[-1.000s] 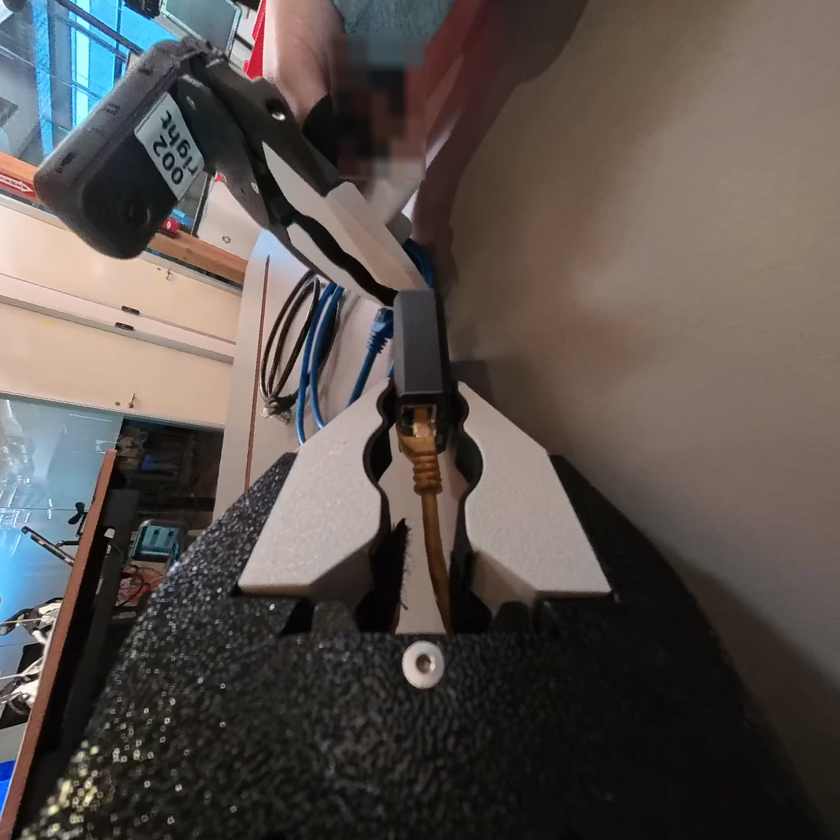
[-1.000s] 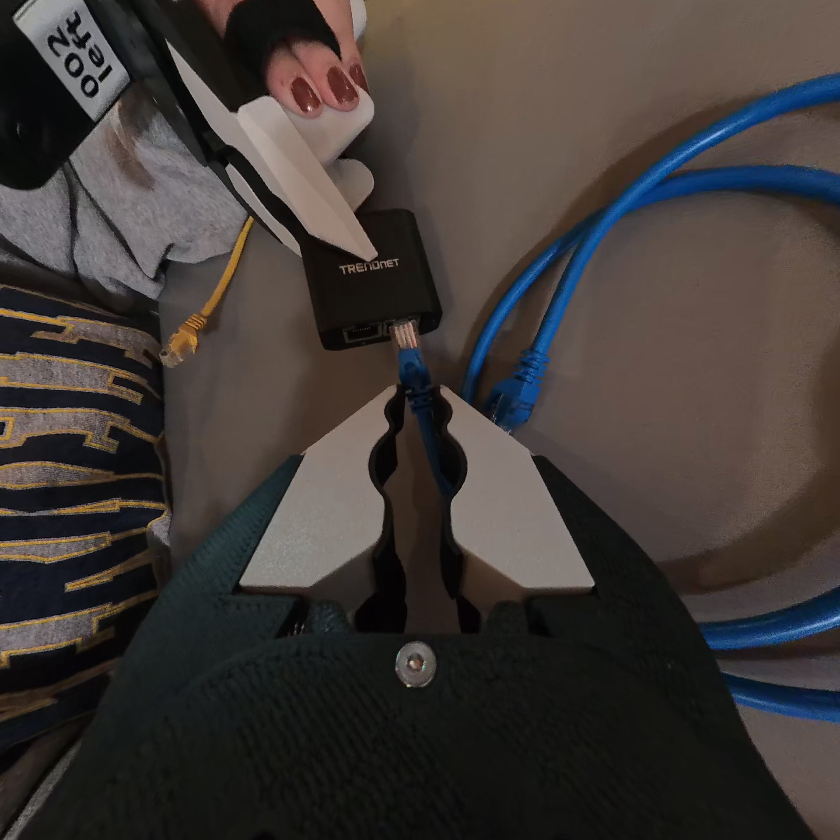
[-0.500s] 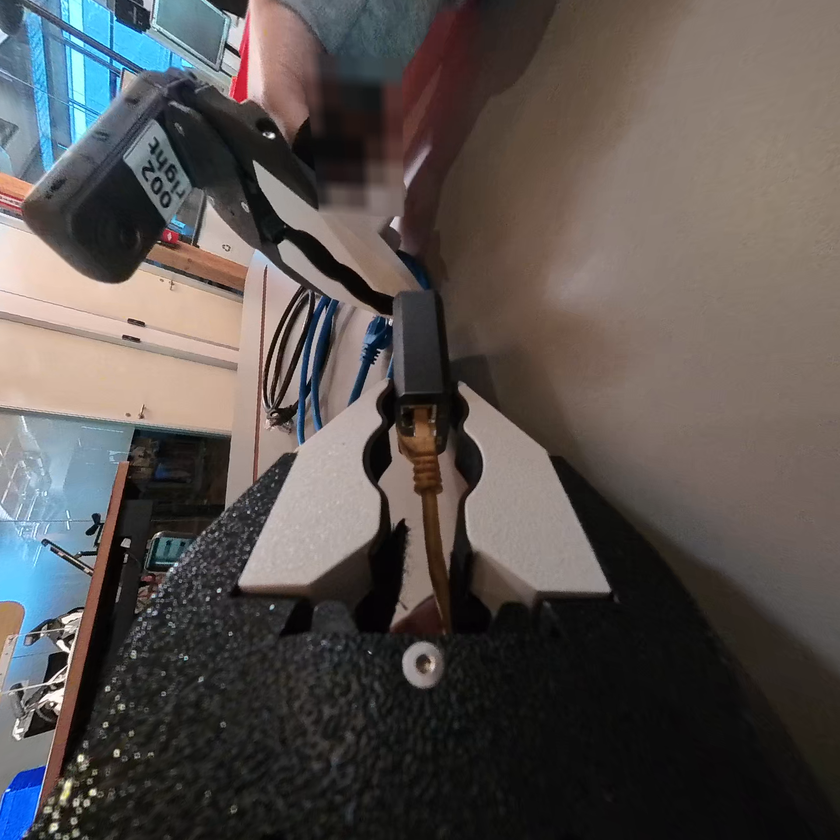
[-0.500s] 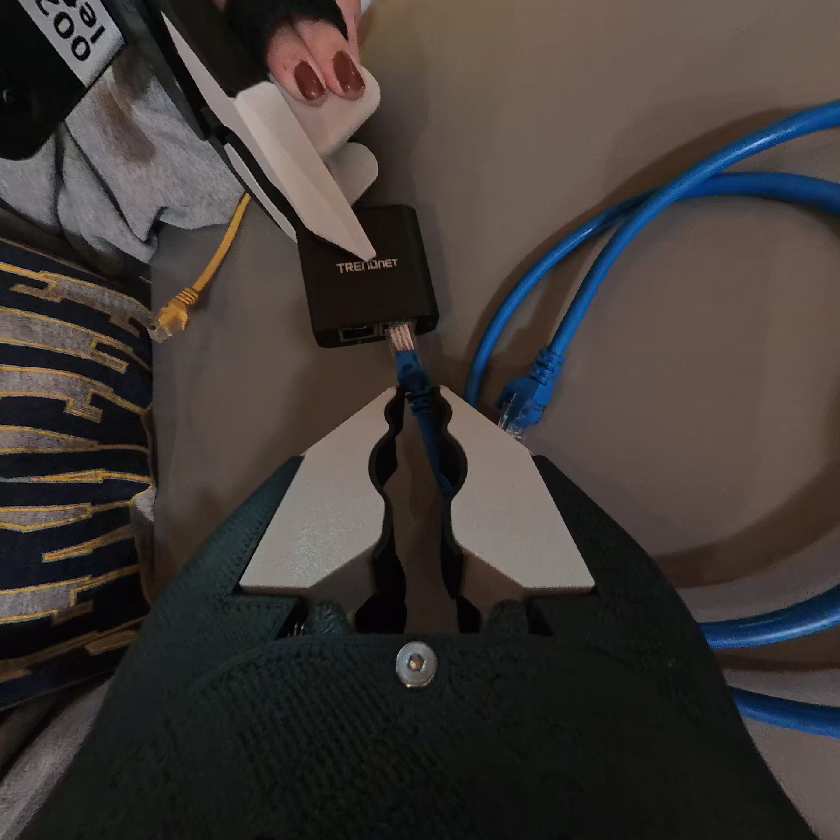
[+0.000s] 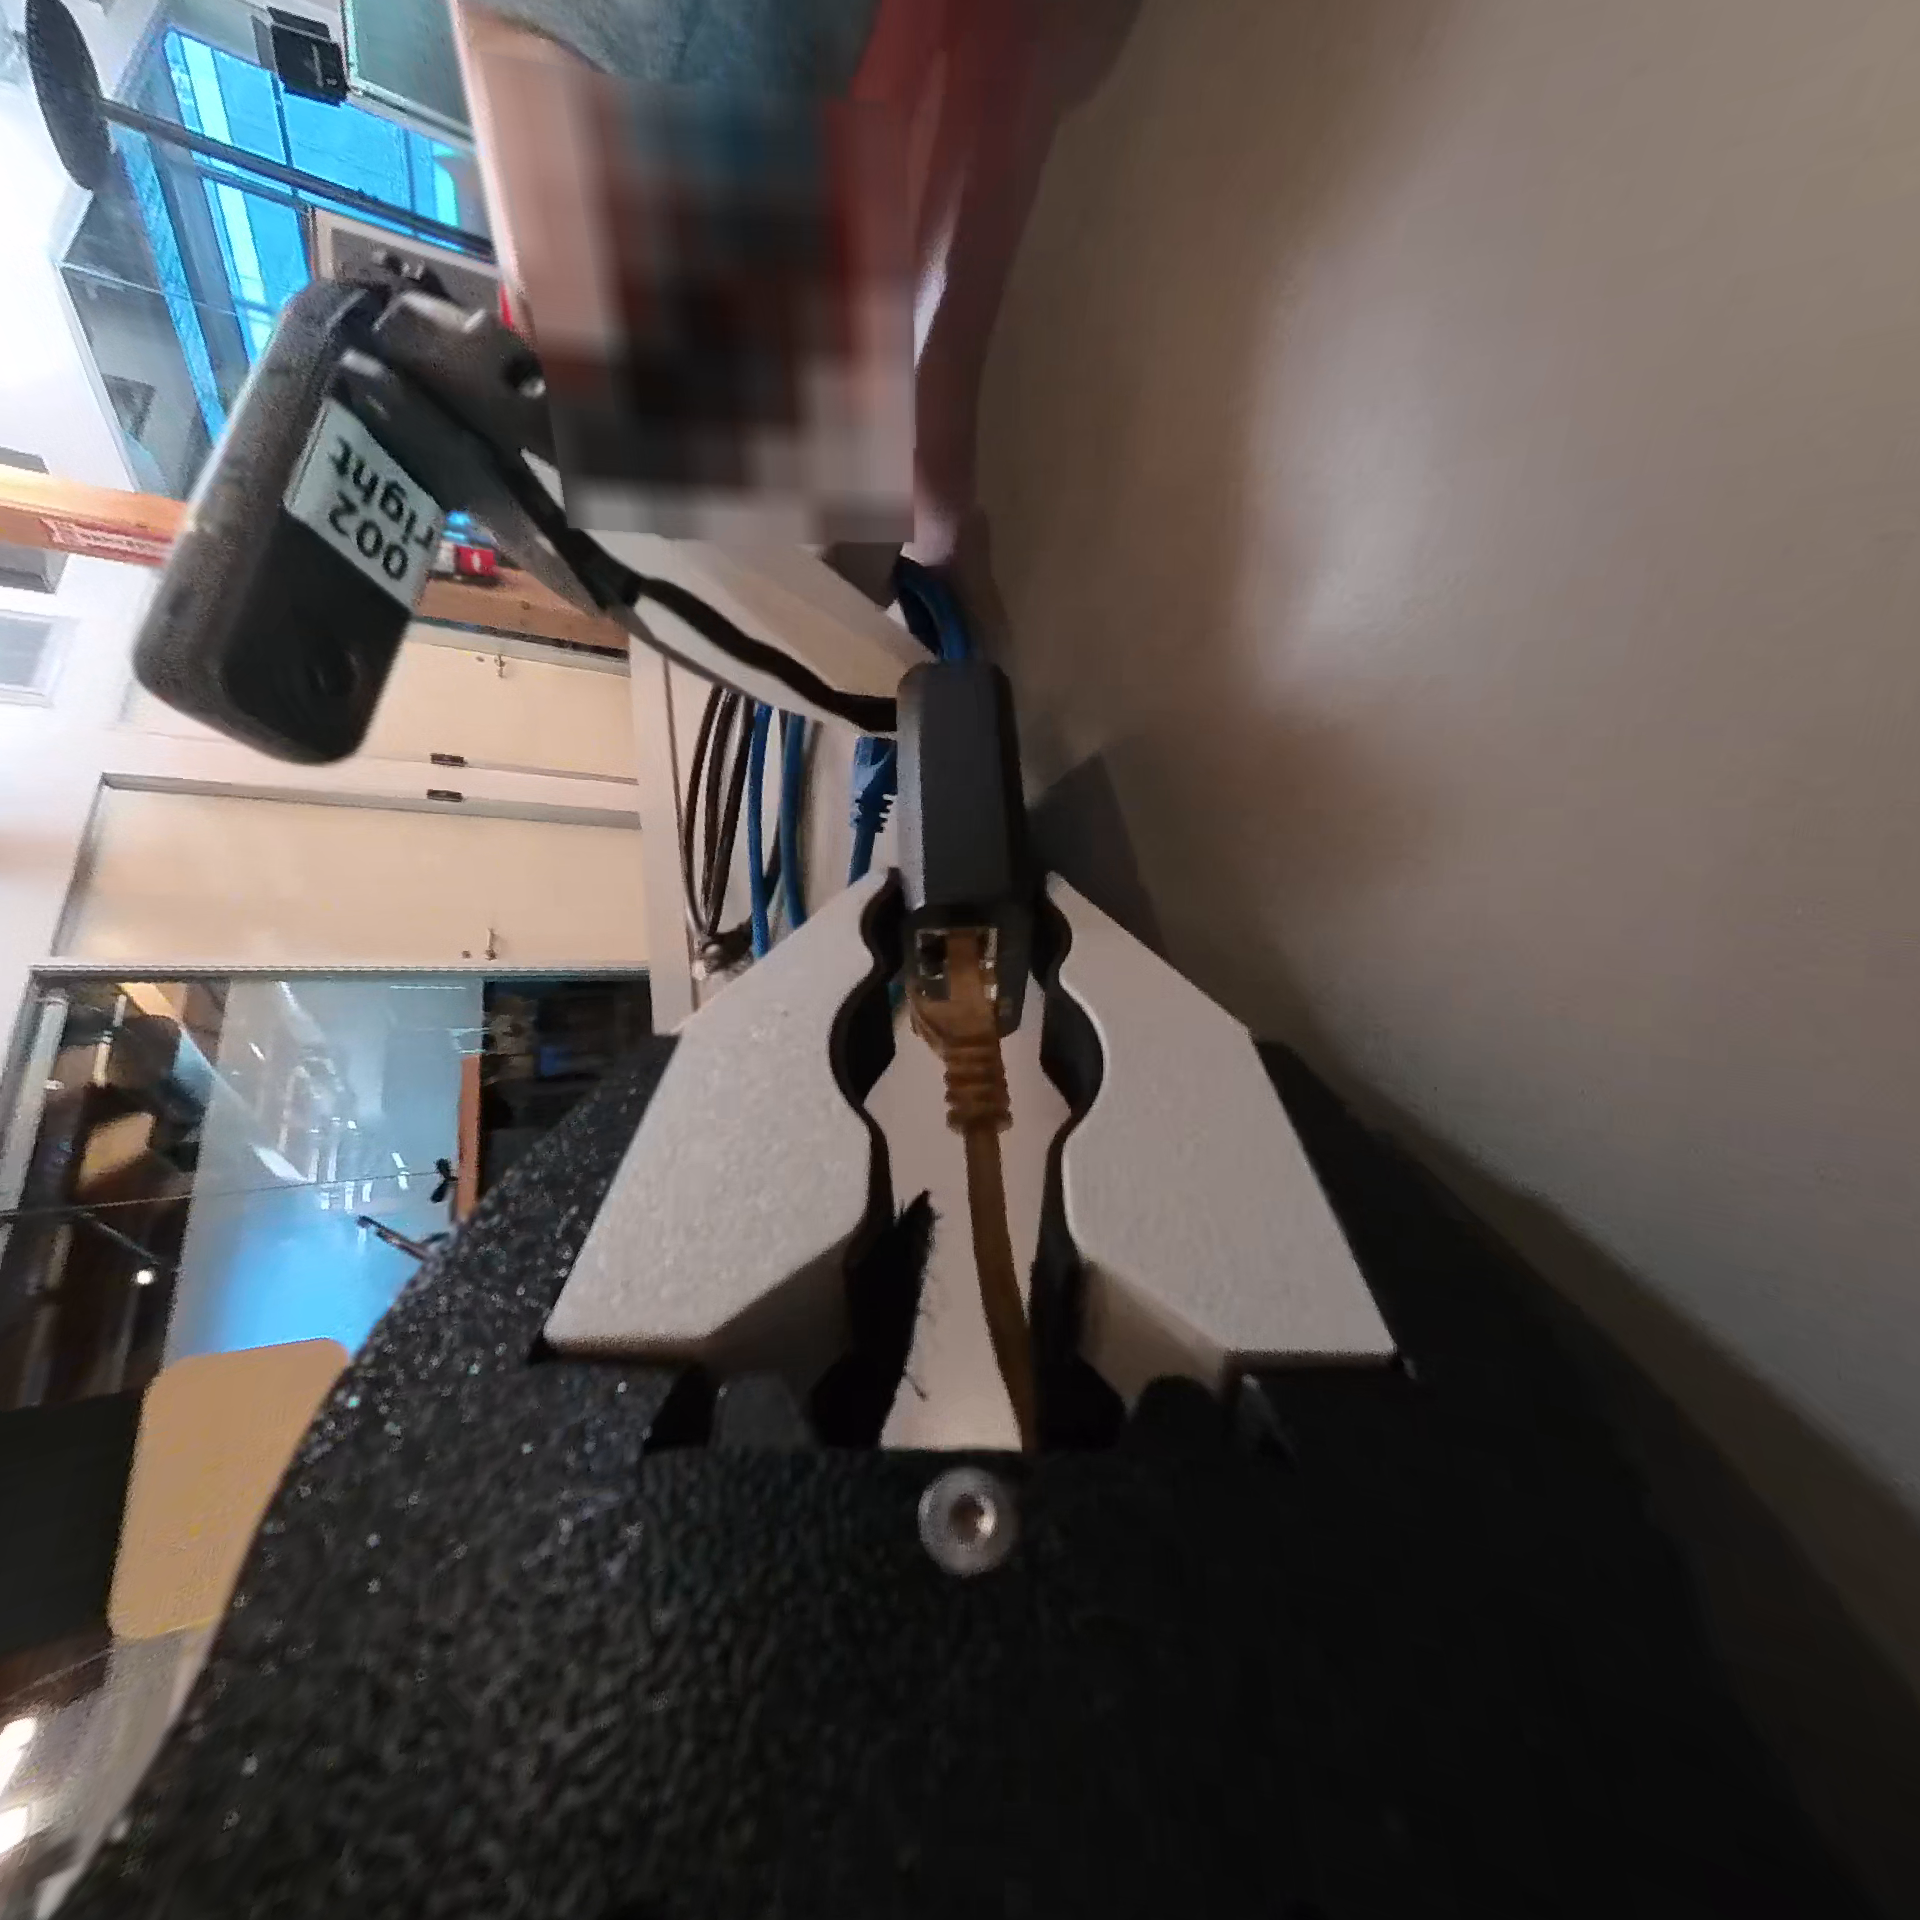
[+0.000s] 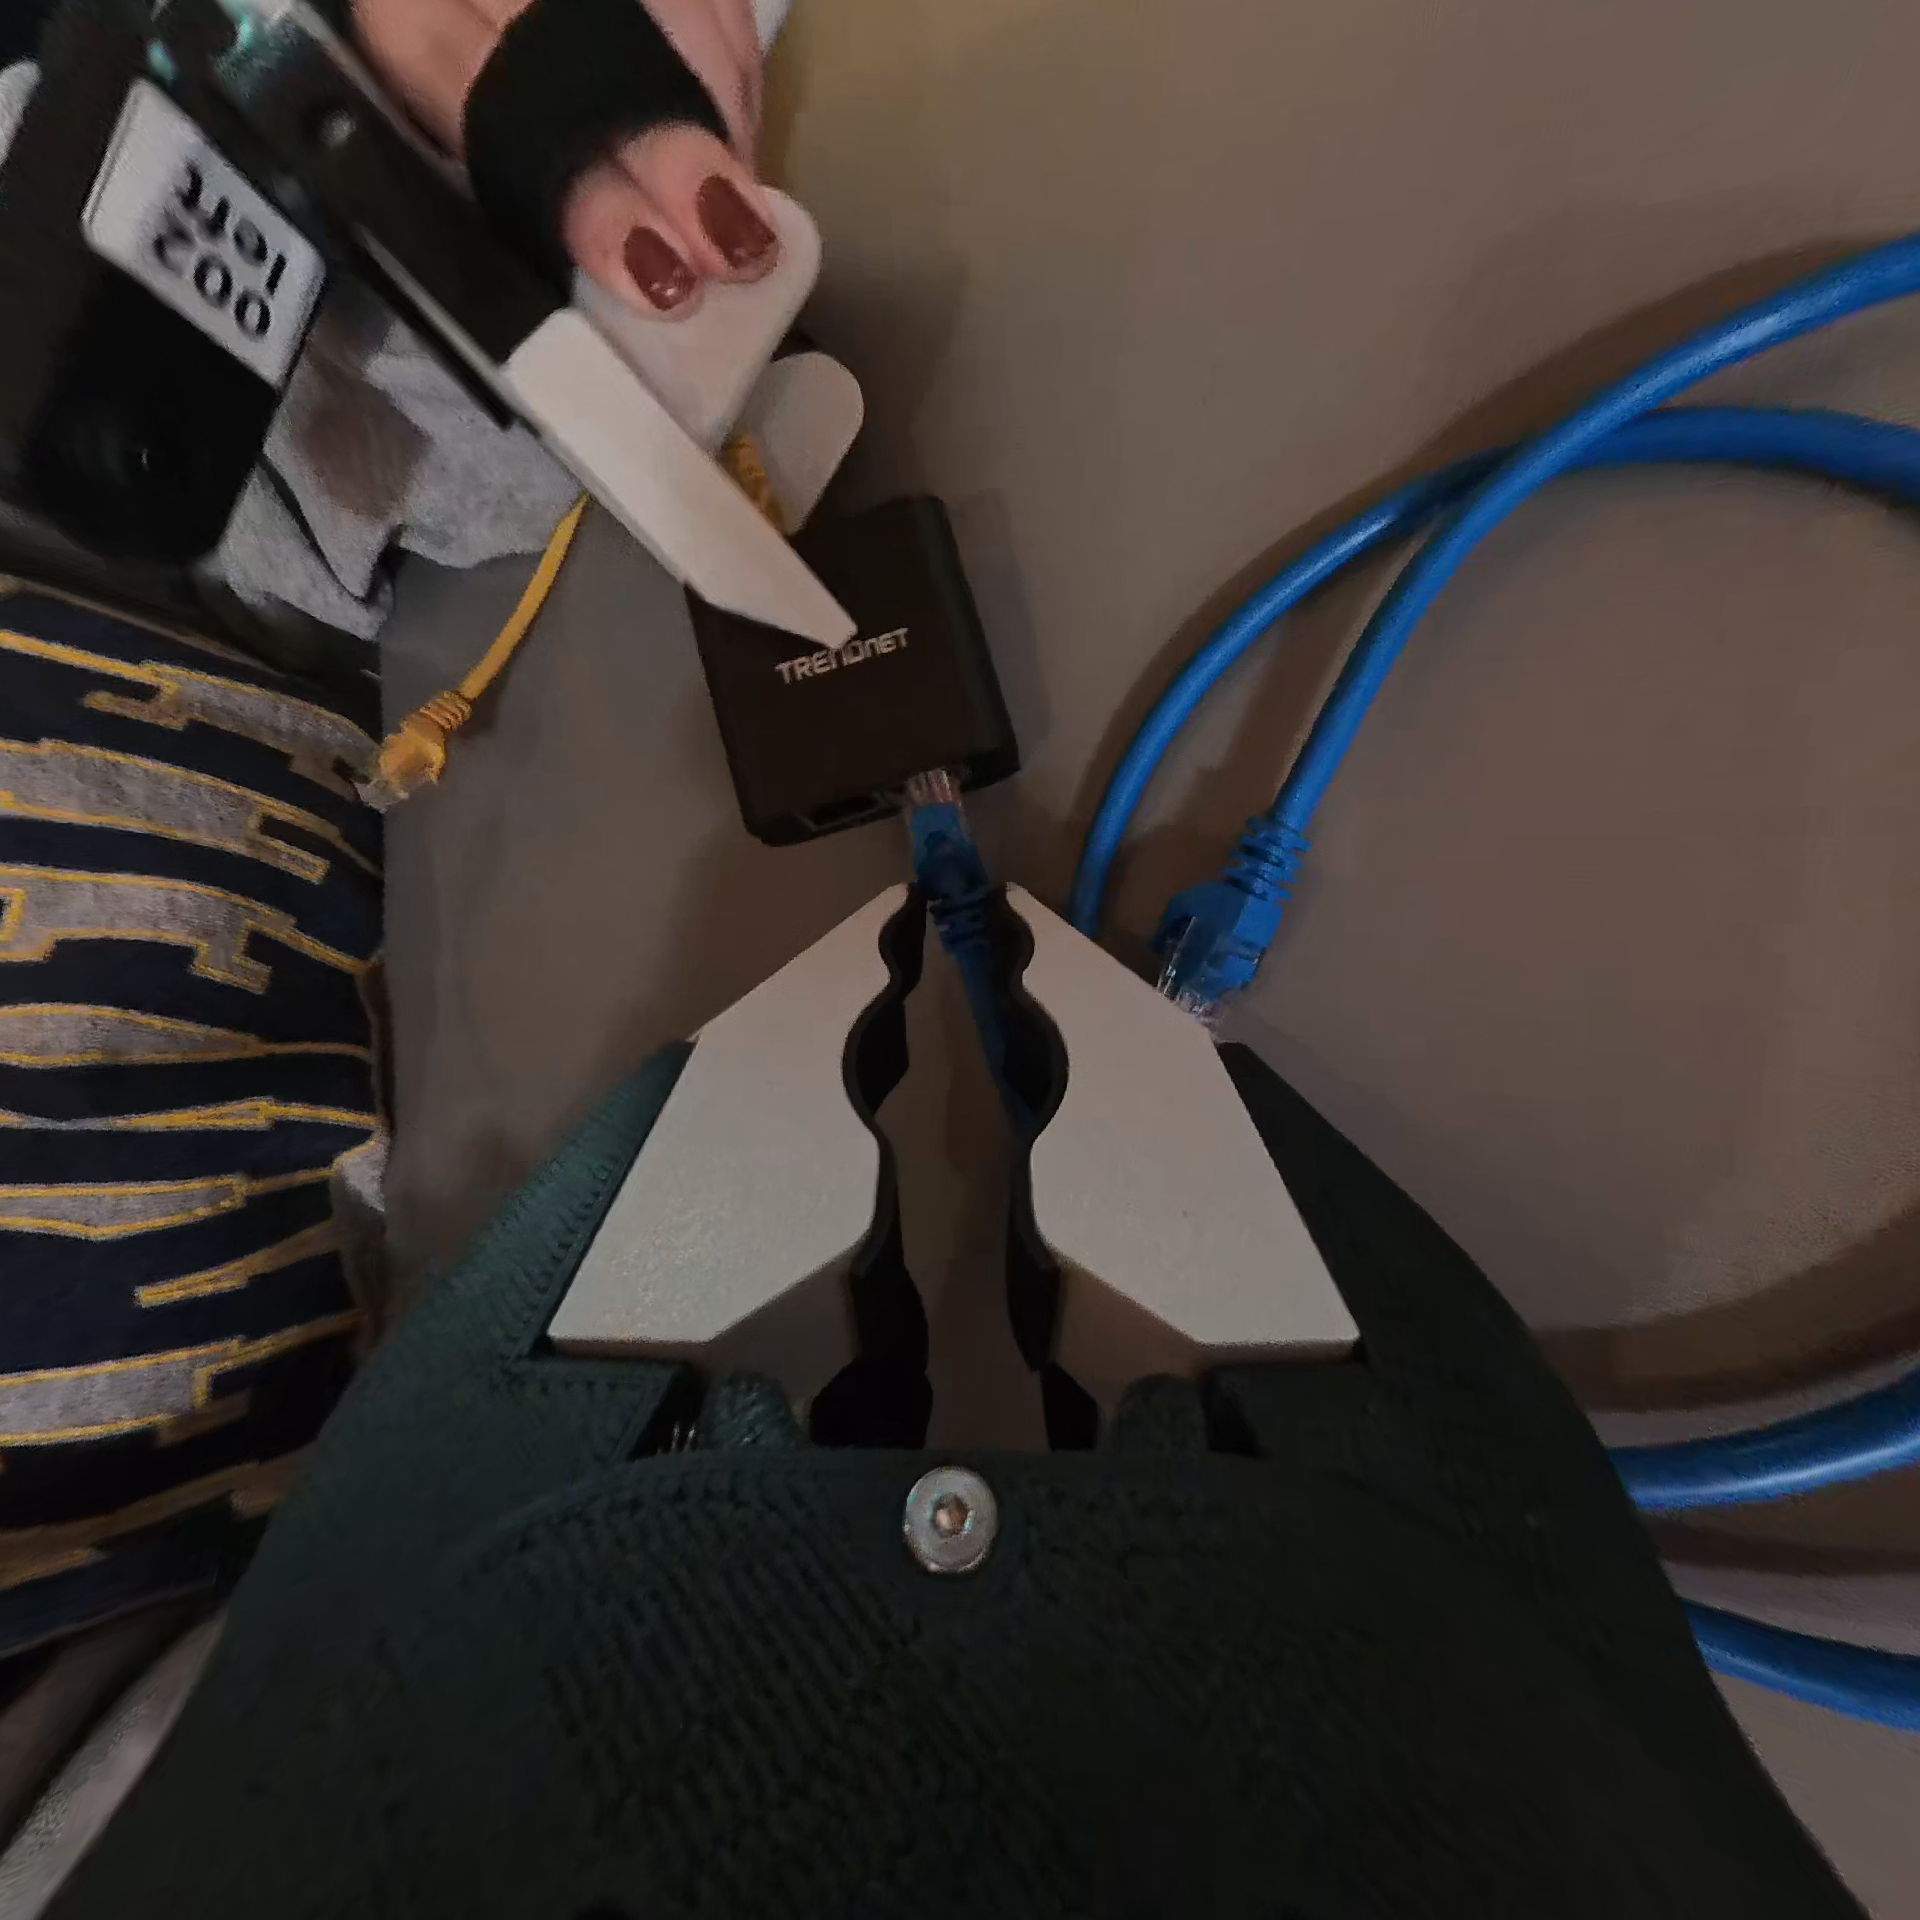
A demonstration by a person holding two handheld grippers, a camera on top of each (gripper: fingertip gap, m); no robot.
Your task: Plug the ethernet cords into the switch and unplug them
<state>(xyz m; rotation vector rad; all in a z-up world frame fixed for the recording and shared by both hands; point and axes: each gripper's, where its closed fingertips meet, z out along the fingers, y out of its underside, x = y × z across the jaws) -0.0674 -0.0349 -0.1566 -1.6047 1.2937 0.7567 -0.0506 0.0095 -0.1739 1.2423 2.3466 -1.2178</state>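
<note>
White lettering marks the black switch (image 6: 862, 675); blue plug (image 6: 940, 831) seemingly seated.

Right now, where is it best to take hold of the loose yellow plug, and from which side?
Probably grip the ribbed boot just behind the yellow plug, closing across its flat sides. It lies free on the table, its tip close to the patterned cushion, so come from above.

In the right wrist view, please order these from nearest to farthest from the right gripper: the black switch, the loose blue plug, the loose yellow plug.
From the right gripper:
1. Loose blue plug, just right of the fingertips.
2. Black switch, straight ahead; close to the first.
3. Loose yellow plug, far left, beside the patterned cushion.
</note>
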